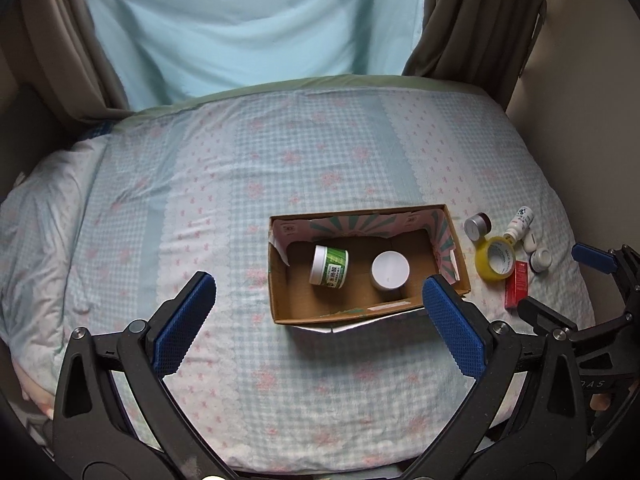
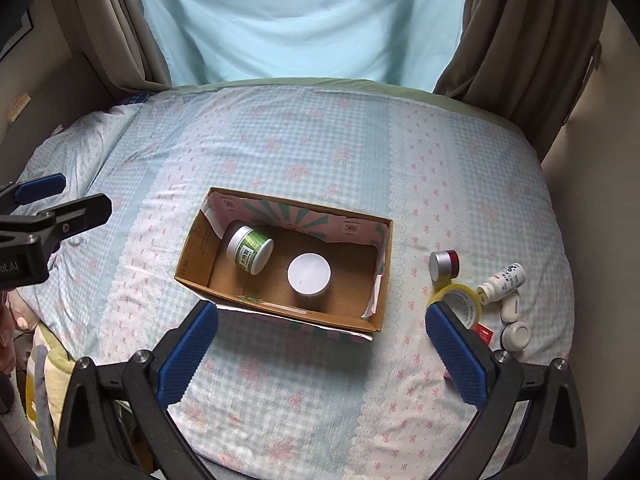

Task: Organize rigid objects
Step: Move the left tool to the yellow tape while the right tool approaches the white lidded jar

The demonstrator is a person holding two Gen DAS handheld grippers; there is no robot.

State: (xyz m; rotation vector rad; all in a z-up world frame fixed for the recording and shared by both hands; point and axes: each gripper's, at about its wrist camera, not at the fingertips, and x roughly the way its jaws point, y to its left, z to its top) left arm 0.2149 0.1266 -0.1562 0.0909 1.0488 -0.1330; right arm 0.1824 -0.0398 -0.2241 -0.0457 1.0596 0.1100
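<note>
An open cardboard box (image 1: 460,258) (image 2: 192,248) lies on the bed. Inside it a green-labelled jar (image 1: 330,266) (image 2: 250,250) lies on its side beside an upright white-lidded jar (image 1: 390,270) (image 2: 309,274). Right of the box lie a small silver and red jar (image 1: 478,224) (image 2: 443,265), a yellow tape roll (image 1: 496,258) (image 2: 460,300), a white bottle (image 1: 520,222) (image 2: 502,282), a red box (image 1: 518,284) (image 2: 485,333) and small white cases (image 1: 540,258) (image 2: 516,334). My left gripper (image 1: 320,320) and right gripper (image 2: 322,344) are open and empty, near the box's front edge.
The bed has a blue checked sheet (image 1: 280,160) with pink flowers. A pillow (image 2: 80,148) lies at the far left. Brown curtains (image 2: 520,32) and a pale blue curtain (image 2: 304,20) hang behind the bed. A wall (image 1: 592,100) runs along the right side.
</note>
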